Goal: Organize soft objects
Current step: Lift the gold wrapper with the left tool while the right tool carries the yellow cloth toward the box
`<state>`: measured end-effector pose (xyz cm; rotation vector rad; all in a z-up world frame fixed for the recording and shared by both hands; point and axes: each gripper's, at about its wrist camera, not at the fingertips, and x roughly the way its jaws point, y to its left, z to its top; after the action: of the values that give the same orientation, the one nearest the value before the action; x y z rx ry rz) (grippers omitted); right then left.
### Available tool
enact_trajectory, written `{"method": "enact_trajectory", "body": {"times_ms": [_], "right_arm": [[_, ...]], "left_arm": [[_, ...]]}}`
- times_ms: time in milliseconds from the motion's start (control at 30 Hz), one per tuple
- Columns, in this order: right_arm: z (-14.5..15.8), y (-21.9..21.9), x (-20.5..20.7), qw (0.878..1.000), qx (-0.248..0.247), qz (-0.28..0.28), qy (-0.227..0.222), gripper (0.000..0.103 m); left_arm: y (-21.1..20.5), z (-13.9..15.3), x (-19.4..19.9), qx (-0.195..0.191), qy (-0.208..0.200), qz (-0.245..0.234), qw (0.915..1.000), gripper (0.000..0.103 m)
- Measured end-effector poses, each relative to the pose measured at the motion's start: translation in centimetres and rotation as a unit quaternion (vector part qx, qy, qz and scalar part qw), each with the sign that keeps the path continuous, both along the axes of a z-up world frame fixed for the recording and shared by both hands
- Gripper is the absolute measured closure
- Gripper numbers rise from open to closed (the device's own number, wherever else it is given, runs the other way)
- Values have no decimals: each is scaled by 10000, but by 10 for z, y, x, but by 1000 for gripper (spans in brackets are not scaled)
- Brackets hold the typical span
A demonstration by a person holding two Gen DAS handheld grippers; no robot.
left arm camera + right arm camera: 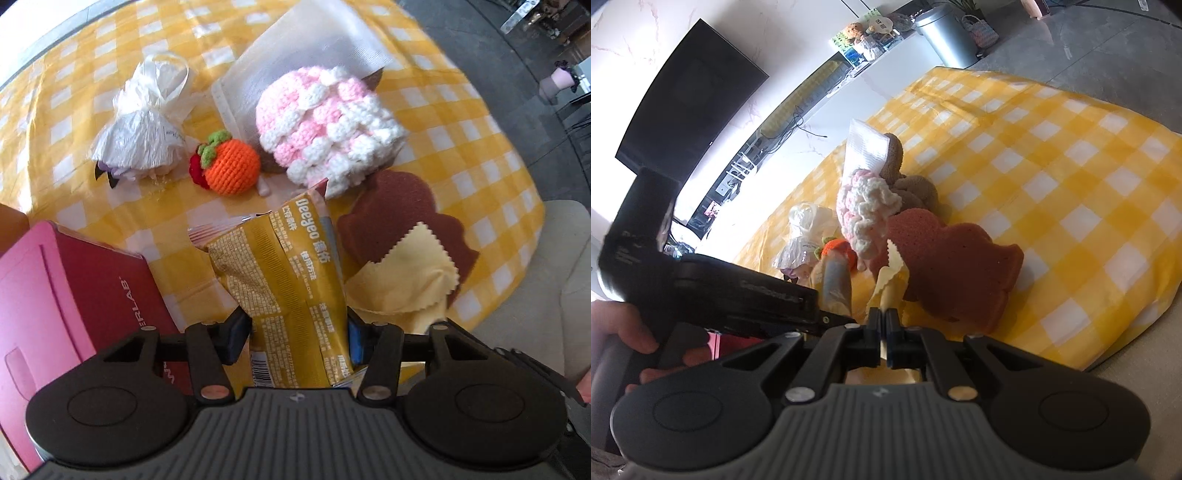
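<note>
Left claw clamps the gold packet; right claw pinches the yellow cloth.

My left gripper (297, 332) holds the gold packet (284, 280) at mid-width, clear of the checked tablecloth (461, 122), apparently for transfer to the pink box (55, 295) beside it. My right gripper (883, 332), nearly closed, grips the yellow cloth (894, 273), just right of the packet.

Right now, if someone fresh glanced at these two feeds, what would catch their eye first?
Probably the crinkled mustard-yellow tissue pack filling the centre of the left wrist view, standing between the left gripper jaws. Behind it on the yellow-and-white checked tablecloth sit a pink-and-white crocheted hat and a small orange crocheted fruit. The right gripper is shut on a pale yellow zigzag-edged cloth, beside a brown sponge.
</note>
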<state>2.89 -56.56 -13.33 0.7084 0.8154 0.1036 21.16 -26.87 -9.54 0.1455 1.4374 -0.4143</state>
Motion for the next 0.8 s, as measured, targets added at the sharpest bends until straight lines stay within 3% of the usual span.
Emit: {"method": "enact_trajectory", "body": {"times_ms": [233,467,667,800], "right_arm": [[14,-1,-8,9993,125,65,-337,101],[36,2,-16,9960,348,193,-802,101],[64,20,-22,9894,482,464,-1286,101],[86,43,-26,9860,311,586,-1532,101]], "left_arm": [[23,61,-27,-823,-433,28,9957,43],[52,88,-53,-719,-1243,57,9896,43],[111,102,-69,-720,-1477,469,9853,43],[155,112,-80,-775,-1714,832,9786,43]]}}
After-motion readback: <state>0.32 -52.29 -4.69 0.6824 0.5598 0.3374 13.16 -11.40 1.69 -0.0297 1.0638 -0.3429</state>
